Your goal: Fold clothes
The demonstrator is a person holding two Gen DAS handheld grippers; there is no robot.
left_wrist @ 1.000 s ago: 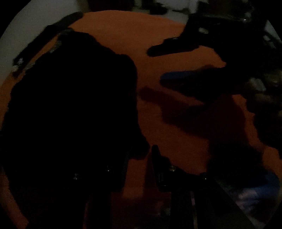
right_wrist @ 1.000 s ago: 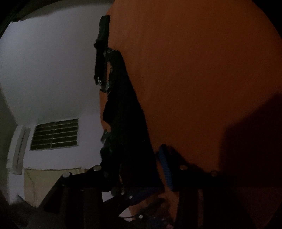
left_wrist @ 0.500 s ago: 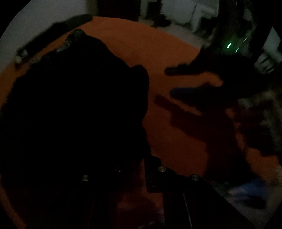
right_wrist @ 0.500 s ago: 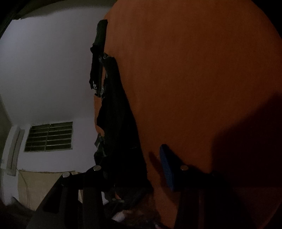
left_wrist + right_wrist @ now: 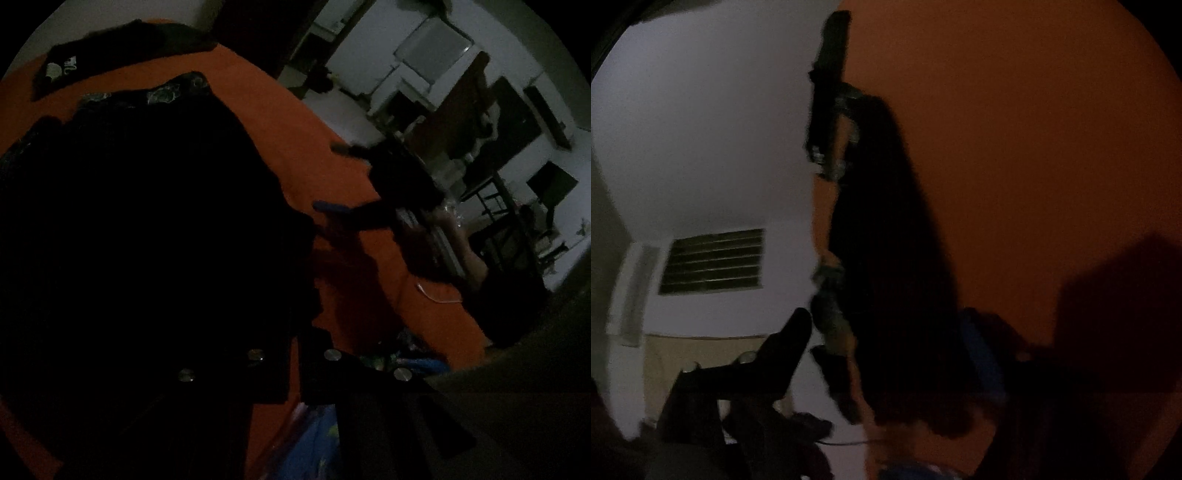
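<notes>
In the dim left wrist view the black garment (image 5: 140, 229) on the orange tabletop (image 5: 295, 122) swallows the left gripper (image 5: 291, 354), its grasp unreadable, while the right wrist view shows the right gripper (image 5: 886, 332) spread wide astride the cloth's edge.

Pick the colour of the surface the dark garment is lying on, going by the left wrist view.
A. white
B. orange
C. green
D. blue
B: in the left wrist view the dark garment is spread over an orange surface, which shows bare beyond the garment's edge and under the right claw.
</notes>
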